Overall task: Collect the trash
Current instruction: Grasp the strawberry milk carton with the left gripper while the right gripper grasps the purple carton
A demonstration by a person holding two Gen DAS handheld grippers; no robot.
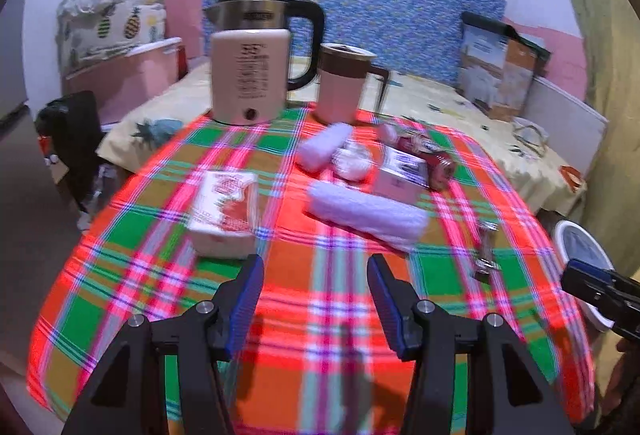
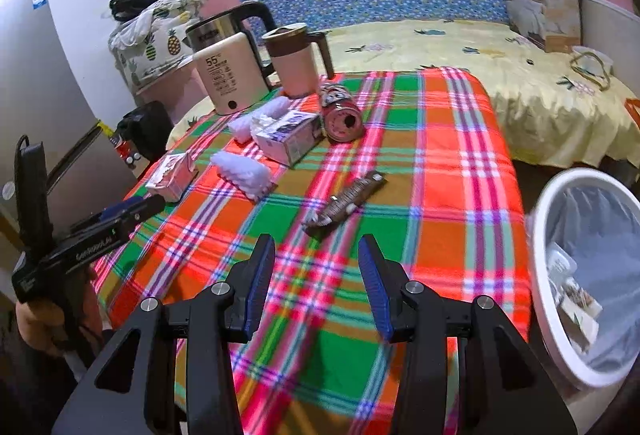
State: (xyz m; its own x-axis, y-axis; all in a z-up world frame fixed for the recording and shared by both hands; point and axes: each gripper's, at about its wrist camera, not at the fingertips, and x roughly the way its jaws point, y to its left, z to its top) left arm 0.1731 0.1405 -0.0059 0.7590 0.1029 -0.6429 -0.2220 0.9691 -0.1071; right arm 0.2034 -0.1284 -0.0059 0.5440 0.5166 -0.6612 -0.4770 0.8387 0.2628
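On the red-and-green plaid tablecloth (image 2: pixel 440 163) ahead of me, the trash lies scattered: a crumpled brown snack wrapper (image 2: pixel 344 201), a tipped red drink can (image 2: pixel 342 115), small cartons and white tissue wads. My right gripper (image 2: pixel 316 275) hangs just short of the wrapper, jaws apart and empty; my left gripper (image 1: pixel 316 299) is likewise spread over bare cloth. I judge this a reach-to-pick step: advance, close on the wrapper, then swing right to the white-rimmed lined bin (image 2: pixel 536 275).

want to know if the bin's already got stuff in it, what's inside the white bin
The white bin has a grey liner bag, and a few pale bits of packaging lie against its near side. The bottom is hidden by the rim and the folds of the bag.
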